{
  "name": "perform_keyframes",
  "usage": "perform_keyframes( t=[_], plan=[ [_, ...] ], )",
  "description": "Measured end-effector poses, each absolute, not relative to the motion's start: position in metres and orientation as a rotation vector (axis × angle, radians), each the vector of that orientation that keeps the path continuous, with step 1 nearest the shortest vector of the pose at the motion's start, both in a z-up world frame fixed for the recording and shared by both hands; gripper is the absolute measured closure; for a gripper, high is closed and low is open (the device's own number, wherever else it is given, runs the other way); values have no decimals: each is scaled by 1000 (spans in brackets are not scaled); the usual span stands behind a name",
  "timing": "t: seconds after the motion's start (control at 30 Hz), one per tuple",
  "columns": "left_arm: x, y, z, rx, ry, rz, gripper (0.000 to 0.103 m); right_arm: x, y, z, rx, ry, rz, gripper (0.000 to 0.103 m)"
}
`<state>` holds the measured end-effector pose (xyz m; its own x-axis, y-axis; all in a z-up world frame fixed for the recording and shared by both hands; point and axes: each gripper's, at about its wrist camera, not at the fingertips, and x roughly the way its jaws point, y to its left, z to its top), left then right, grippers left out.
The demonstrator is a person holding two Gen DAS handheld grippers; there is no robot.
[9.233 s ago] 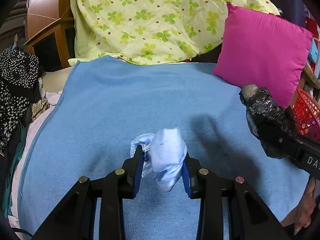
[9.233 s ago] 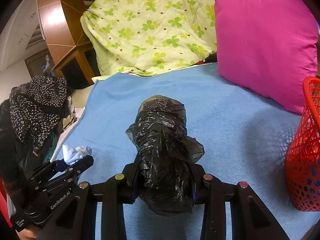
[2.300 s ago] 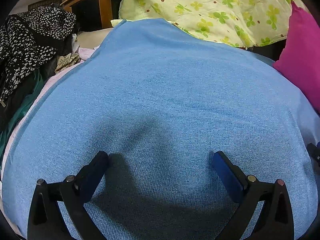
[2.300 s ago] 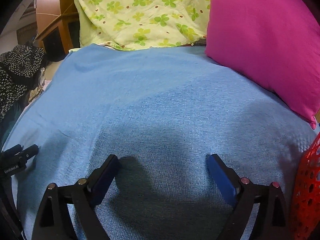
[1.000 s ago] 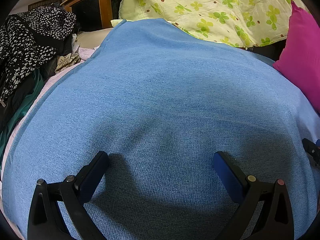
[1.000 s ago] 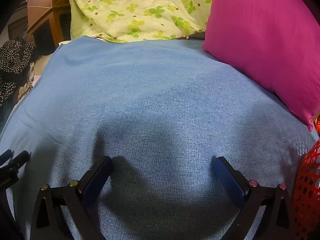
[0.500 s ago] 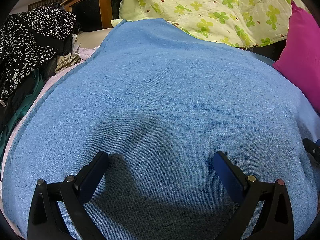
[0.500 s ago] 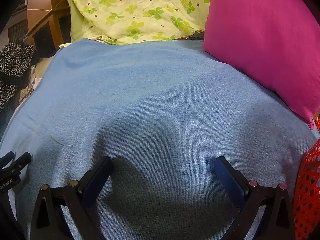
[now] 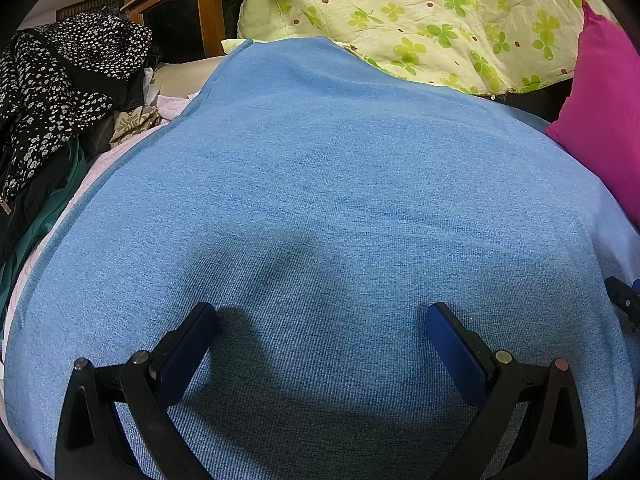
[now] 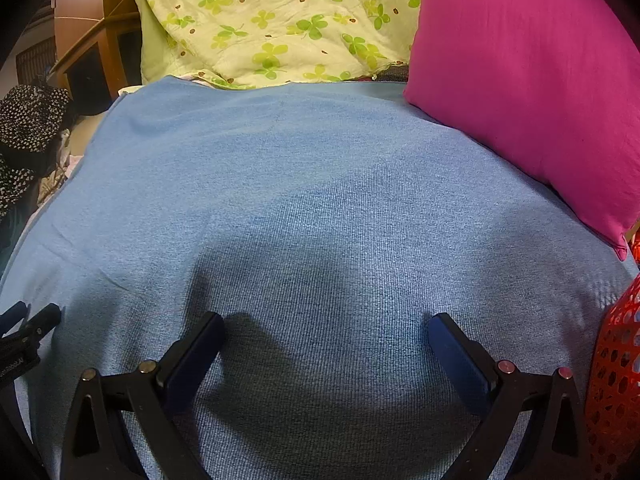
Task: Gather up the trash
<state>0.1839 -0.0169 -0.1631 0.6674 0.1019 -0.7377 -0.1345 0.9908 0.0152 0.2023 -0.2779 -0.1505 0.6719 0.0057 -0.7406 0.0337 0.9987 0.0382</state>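
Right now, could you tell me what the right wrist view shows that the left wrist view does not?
Only the right wrist view shows the red basket at the blanket's right edge. Only the left wrist view shows the beige pillow beside the black spotted garment. Both show the blue blanket, the green clover quilt, the pink cushion, the wooden cabinet, and an open, empty gripper: left gripper, right gripper.
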Motion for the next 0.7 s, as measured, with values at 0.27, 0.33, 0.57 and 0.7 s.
perform_keyframes(
  t=[0.27, 0.33, 0.57, 0.7],
  plan=[
    [184, -17, -163, -41, 829, 133, 0, 202, -279, -151, 54, 834, -13, 0],
    [184, -17, -163, -41, 829, 133, 0, 202, -278, -151, 51, 834, -14, 0],
    [184, -17, -163, -41, 829, 133, 0, 203, -278, -151, 45, 833, -16, 0],
    [184, -17, -163, -41, 829, 133, 0, 203, -277, -151, 41, 833, -20, 0]
  ],
)
